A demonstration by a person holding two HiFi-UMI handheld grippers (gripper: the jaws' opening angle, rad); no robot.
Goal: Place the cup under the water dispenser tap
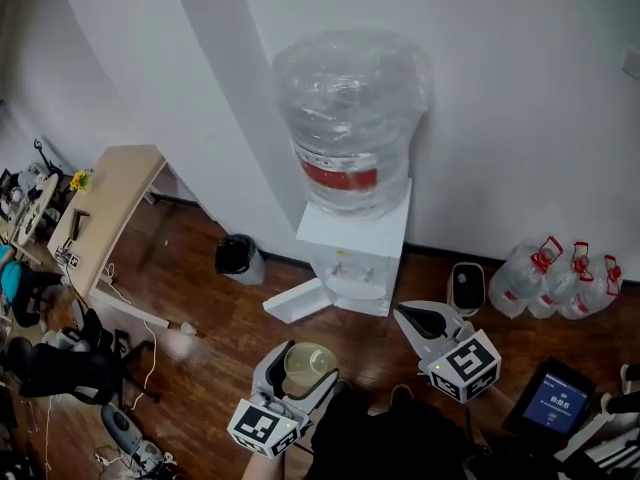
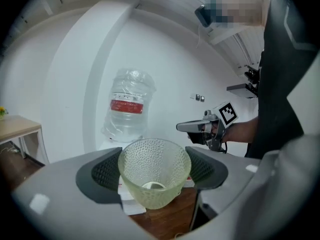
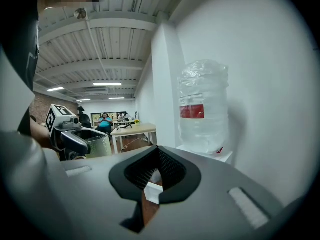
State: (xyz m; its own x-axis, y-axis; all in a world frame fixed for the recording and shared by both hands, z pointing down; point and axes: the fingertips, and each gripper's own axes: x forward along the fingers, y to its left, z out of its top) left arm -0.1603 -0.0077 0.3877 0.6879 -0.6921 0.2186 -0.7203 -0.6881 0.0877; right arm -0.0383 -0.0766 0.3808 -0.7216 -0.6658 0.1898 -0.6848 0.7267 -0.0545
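A clear, dimpled cup point(image 2: 154, 176) stands upright between the dark pads of my left gripper point(image 2: 154, 154), which is shut on it. In the head view the cup point(image 1: 305, 366) and left gripper point(image 1: 310, 360) hang low over the wooden floor, short of the white water dispenser point(image 1: 355, 258). A large bottle point(image 1: 350, 118) wrapped in plastic sits on top of the dispenser. My right gripper point(image 1: 408, 315) is to the right of the cup, its tips together and nothing in it. In its own view the right gripper point(image 3: 159, 151) points past the bottle point(image 3: 202, 109).
A black bin point(image 1: 238, 256) stands left of the dispenser and a white panel point(image 1: 297, 300) lies at its foot. A wooden table point(image 1: 105, 213) is far left. Three water jugs point(image 1: 555, 278) and a small black-and-white device point(image 1: 465, 288) are to the right, with a tablet point(image 1: 553, 398) nearer me.
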